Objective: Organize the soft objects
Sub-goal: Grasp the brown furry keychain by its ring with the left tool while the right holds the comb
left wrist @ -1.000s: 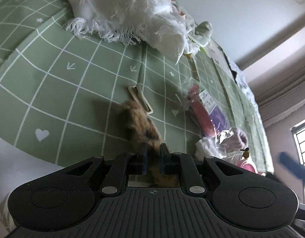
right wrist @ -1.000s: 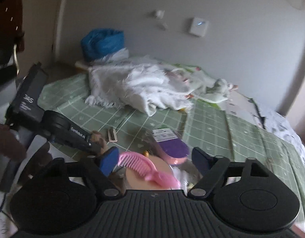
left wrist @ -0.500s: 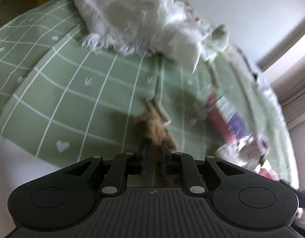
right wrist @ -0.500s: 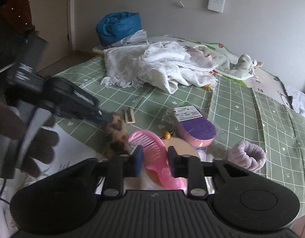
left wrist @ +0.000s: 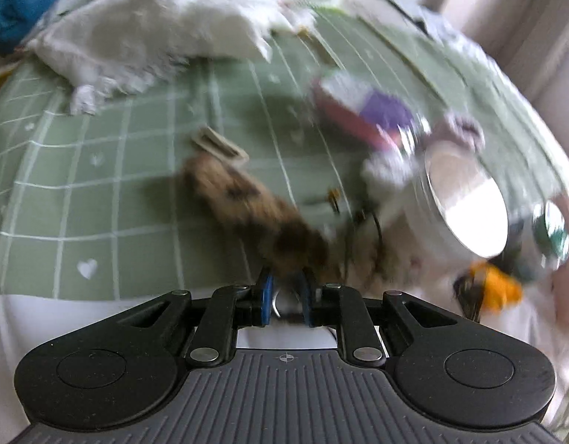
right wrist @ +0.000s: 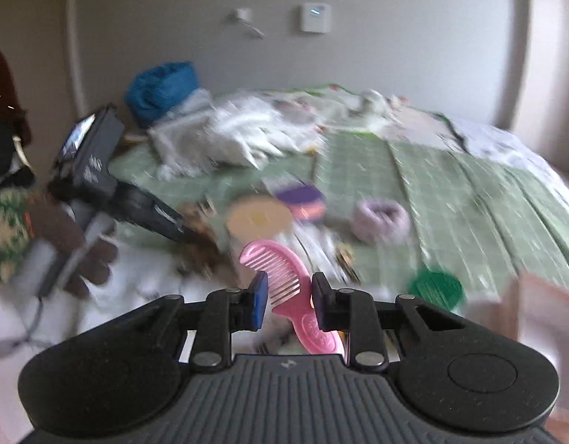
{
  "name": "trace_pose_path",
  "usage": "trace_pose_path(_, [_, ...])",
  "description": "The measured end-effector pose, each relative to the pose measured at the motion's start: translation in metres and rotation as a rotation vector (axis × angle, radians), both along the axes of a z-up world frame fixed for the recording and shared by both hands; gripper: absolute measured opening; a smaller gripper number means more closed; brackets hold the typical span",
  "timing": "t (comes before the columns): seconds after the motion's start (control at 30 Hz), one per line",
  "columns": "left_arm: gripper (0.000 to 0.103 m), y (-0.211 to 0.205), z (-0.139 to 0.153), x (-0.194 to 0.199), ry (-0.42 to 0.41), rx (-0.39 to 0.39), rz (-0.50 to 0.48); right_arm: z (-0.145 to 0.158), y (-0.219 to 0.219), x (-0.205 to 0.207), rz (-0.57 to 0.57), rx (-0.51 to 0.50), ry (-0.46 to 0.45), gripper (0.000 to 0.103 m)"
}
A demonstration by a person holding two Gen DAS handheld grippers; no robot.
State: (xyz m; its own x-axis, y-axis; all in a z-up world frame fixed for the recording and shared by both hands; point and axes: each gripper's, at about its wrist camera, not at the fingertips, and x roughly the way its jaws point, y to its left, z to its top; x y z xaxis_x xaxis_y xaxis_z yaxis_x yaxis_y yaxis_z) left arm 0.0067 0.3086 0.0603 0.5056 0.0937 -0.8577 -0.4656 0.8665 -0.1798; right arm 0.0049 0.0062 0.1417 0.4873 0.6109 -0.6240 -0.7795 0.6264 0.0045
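Left wrist view: a brown mottled furry scrunchie (left wrist: 255, 207) on the green checked bedspread (left wrist: 99, 185) is pinched by the opening left gripper (left wrist: 286, 296). A pink plastic comb (right wrist: 284, 277) is clamped in the narrowly parted right gripper (right wrist: 289, 296).

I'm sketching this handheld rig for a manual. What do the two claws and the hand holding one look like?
Both claws have black ribbed bodies with round side discs, silver pivot pins and blue-padded fingers: left claw, right claw. From the right wrist view, the left unit carries a black box with white lettering and a grey cable; the hand wears a brown glove.
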Motion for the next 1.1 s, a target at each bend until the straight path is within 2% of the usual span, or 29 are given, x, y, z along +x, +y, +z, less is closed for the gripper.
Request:
trace_pose_path(0.07, [0.020,-0.012,-0.011,0.005,0.036,0.034,-0.074,-0.012,-0.014,-0.007,-0.033,-0.004,0.054,0.025])
trace_pose_path(0.13, [0.022,-0.023,-0.020,0.007,0.045,0.113,-0.133,-0.022,-0.023,-0.015,-0.053,-0.011,0.075,0.025])
trace_pose_path(0.27, [0.023,-0.037,-0.027,0.001,-0.016,0.240,-0.197,-0.034,-0.031,-0.033,-0.055,-0.034,0.068,0.025])
trace_pose_path(0.4, [0.023,-0.045,-0.031,-0.007,-0.055,0.300,-0.227,-0.039,-0.026,-0.047,-0.024,-0.058,0.038,0.025])
trace_pose_path(0.5, [0.023,-0.043,-0.025,-0.008,0.000,0.282,-0.201,-0.041,-0.021,-0.052,-0.007,-0.075,0.006,0.025])
trace_pose_path(0.53, [0.020,-0.045,-0.023,-0.010,0.017,0.282,-0.206,-0.041,-0.022,-0.053,-0.003,-0.074,0.001,0.025])
trace_pose_path(0.63, [0.021,-0.050,-0.020,-0.027,-0.006,0.226,-0.317,-0.042,-0.023,-0.052,-0.004,-0.064,-0.003,0.026])
trace_pose_path(0.7, [0.024,-0.044,-0.014,-0.036,-0.041,0.146,-0.327,-0.047,-0.024,-0.050,-0.015,-0.065,0.010,0.026])
trace_pose_path(0.73, [0.024,-0.039,-0.006,-0.041,-0.082,0.112,-0.298,-0.050,-0.023,-0.048,-0.023,-0.072,0.016,0.026])
trace_pose_path(0.8, [0.024,-0.023,0.013,-0.051,-0.183,0.087,-0.163,-0.056,-0.024,-0.047,-0.031,-0.089,0.022,0.026])
trace_pose_path(0.87, [0.024,-0.002,0.021,-0.060,-0.218,0.026,0.003,-0.063,-0.024,-0.047,-0.035,-0.107,0.024,0.026])
trace_pose_path(0.9, [0.024,0.005,0.019,-0.061,-0.211,-0.020,0.040,-0.066,-0.024,-0.047,-0.036,-0.110,0.026,0.026])
trace_pose_path(0.97, [0.024,0.010,0.006,-0.059,-0.159,-0.087,0.021,-0.072,-0.022,-0.045,-0.038,-0.117,0.043,0.026])
trace_pose_path(1.03, [0.024,0.004,-0.009,-0.056,-0.089,-0.092,0.013,-0.075,-0.019,-0.044,-0.039,-0.129,0.047,0.026])
trace_pose_path(1.1, [0.024,0.001,-0.020,-0.054,-0.072,-0.115,0.011,-0.076,-0.019,-0.046,-0.035,-0.133,0.043,0.026])
